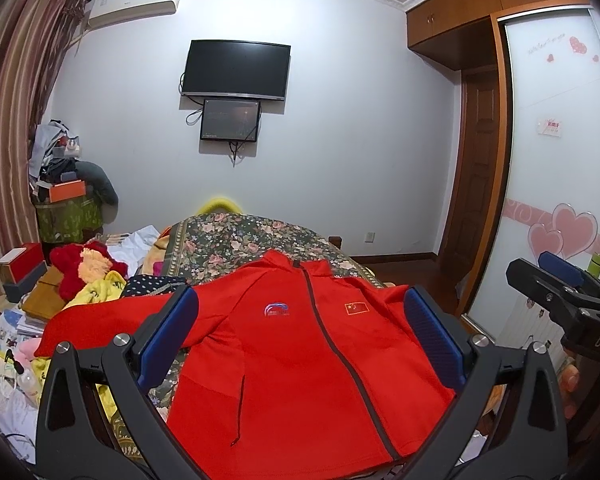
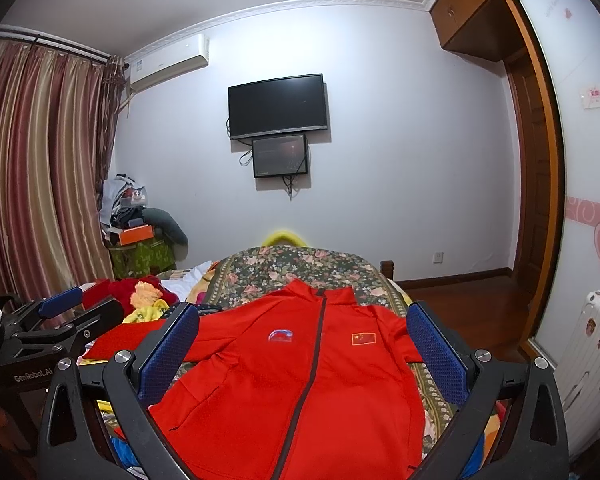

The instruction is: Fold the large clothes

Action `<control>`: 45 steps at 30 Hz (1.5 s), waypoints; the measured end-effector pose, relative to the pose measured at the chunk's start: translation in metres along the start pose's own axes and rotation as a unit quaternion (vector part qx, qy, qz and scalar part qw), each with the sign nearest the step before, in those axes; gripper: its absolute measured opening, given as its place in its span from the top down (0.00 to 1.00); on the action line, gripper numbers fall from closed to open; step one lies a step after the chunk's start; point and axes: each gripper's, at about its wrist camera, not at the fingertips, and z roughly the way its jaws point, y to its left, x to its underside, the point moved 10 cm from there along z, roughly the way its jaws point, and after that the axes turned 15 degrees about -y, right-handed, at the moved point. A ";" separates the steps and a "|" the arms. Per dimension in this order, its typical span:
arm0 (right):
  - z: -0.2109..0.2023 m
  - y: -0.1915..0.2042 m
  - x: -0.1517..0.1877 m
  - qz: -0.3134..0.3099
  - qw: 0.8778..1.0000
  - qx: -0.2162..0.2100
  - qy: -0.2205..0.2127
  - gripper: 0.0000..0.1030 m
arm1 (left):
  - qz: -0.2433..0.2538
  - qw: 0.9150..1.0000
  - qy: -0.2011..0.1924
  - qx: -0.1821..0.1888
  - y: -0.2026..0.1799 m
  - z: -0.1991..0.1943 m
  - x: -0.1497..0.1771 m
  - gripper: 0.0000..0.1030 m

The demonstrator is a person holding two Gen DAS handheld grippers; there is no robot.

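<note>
- The red jacket (image 1: 300,360) lies flat on the bed, front side up, with its collar to the far end and its hem at the near edge.
- The dark zipper (image 1: 340,352) is closed and runs from the collar down the middle of the jacket.
- On the chest there is a round logo (image 1: 277,309) left of the zipper and a small flag patch (image 1: 356,307) right of it.
- One sleeve (image 1: 112,326) stretches out to the left; the sleeve on the right side is partly hidden behind a gripper finger.
- The left gripper (image 1: 300,344) hovers above the near part of the jacket. Its two blue-padded fingers (image 1: 168,340) stand wide apart and hold nothing.
- The right gripper (image 2: 304,356) is also over the near part of the jacket, with its blue fingers (image 2: 436,356) spread wide and nothing between them.
- In the left wrist view the right gripper shows at the right edge, beside the bed; in the right wrist view the left gripper shows at the left edge.
- The jacket rests on a floral bedspread (image 1: 236,240) that covers the bed to the far end.
- A pile of mixed clothes (image 1: 88,268) lies to the left of the jacket.
- On the far wall hangs a black television (image 2: 278,106) with a smaller screen (image 2: 280,156) just below it.
</note>
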 end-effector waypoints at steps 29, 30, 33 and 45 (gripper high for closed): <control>-0.003 -0.003 0.012 0.001 1.000 0.000 0.004 0.00 | 0.008 1.000 -0.002 -0.004 0.006 0.002 -0.001 0.00; -0.002 -0.003 0.012 0.001 1.000 0.000 0.004 0.00 | 0.008 1.000 -0.002 -0.004 0.005 0.002 -0.001 0.00; 0.011 0.011 0.019 0.000 1.000 0.001 0.006 0.00 | 0.009 1.000 -0.003 -0.004 0.004 0.002 -0.001 0.00; 0.025 0.014 0.025 0.001 1.000 -0.001 0.024 0.00 | 0.014 1.000 0.001 0.000 0.009 0.012 0.005 0.00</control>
